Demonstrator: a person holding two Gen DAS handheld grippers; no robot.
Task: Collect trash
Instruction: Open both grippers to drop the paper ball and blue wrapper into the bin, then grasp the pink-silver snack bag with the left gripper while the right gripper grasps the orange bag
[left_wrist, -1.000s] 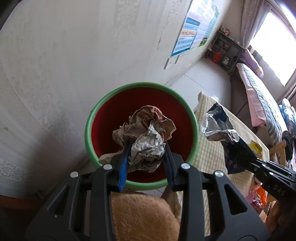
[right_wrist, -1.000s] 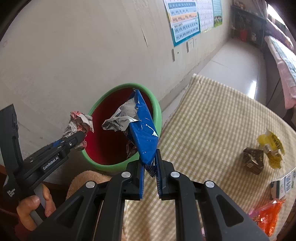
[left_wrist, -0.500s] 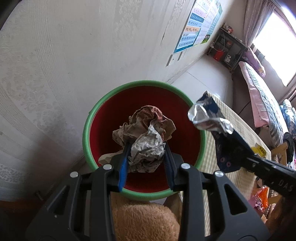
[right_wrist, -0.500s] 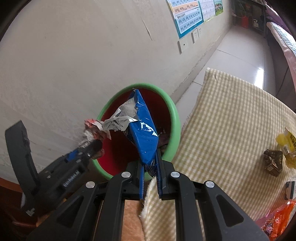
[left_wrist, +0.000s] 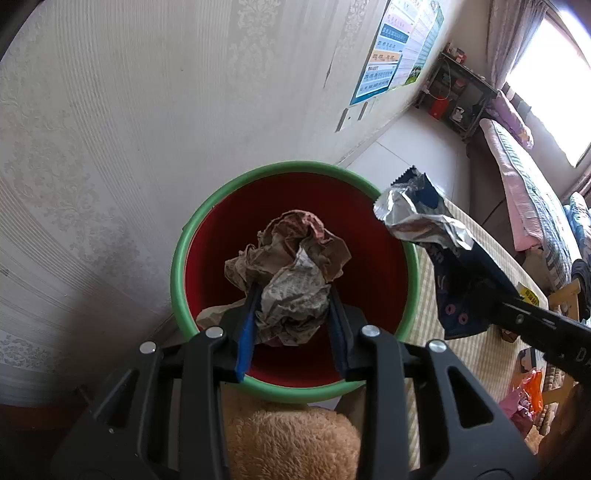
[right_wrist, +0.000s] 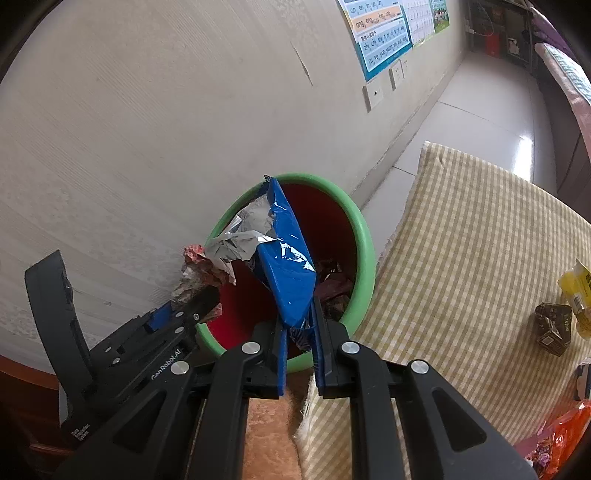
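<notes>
- So, nearest first: the left gripper (left_wrist: 291, 314) is clamped on a crumpled paper wad (left_wrist: 291, 280), and in its own view that wad hangs right over the red inside of the green-rimmed bin (left_wrist: 177, 266). Looks like it only has to let go.
- Next, the right gripper (right_wrist: 299, 328) is pinched tight on the bottom end of a blue foil wrapper (right_wrist: 286, 258). Its long axis runs up and away from the jaws, so the torn silver top leans over the bin mouth.
- From the left view, though, the wrapper sits at the rim on the table side, not over the middle. My guess is the left hand is better placed to drop.
- Farther off, more wrappers (right_wrist: 554, 326) still lie on the checked cloth (right_wrist: 461, 240), well apart from the bin.
</notes>
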